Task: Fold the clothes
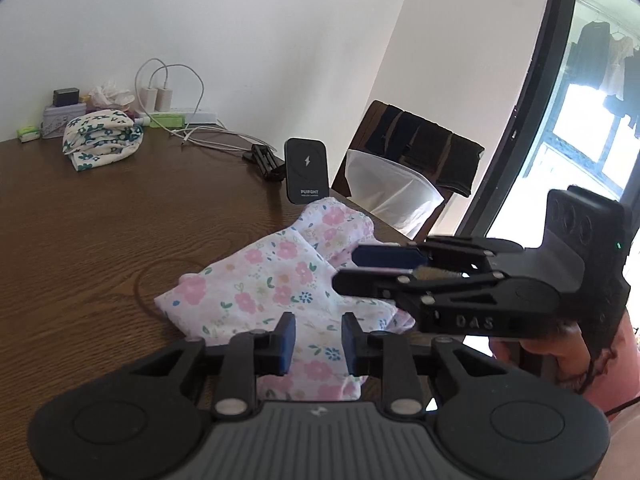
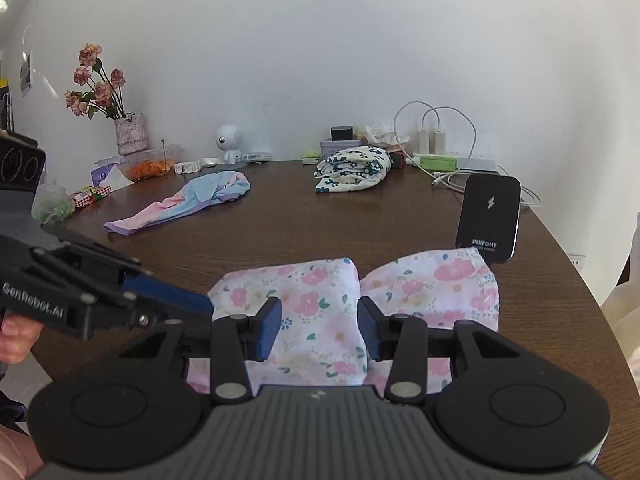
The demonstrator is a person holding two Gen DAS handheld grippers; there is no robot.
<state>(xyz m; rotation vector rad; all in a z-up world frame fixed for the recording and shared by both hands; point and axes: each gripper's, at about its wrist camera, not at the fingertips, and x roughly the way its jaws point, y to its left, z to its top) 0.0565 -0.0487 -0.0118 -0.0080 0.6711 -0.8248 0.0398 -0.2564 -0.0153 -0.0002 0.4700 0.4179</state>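
The left gripper [image 1: 319, 342] has its jaws a little apart with nothing pinched between them; cloth shows only behind the gap. The right gripper [image 2: 319, 330] stands wider, and it too holds nothing. Both hang just over the flowery cloth [image 2: 316, 312], which lies partly folded on the brown table [image 2: 280, 216] at its near edge, with a black charger [image 2: 490, 216] just behind it. The cloth looks thin, soft and light, so it should bend and slide easily. I think a corner or a folded edge is the best place to pinch, though the near edge is hidden under the grippers.
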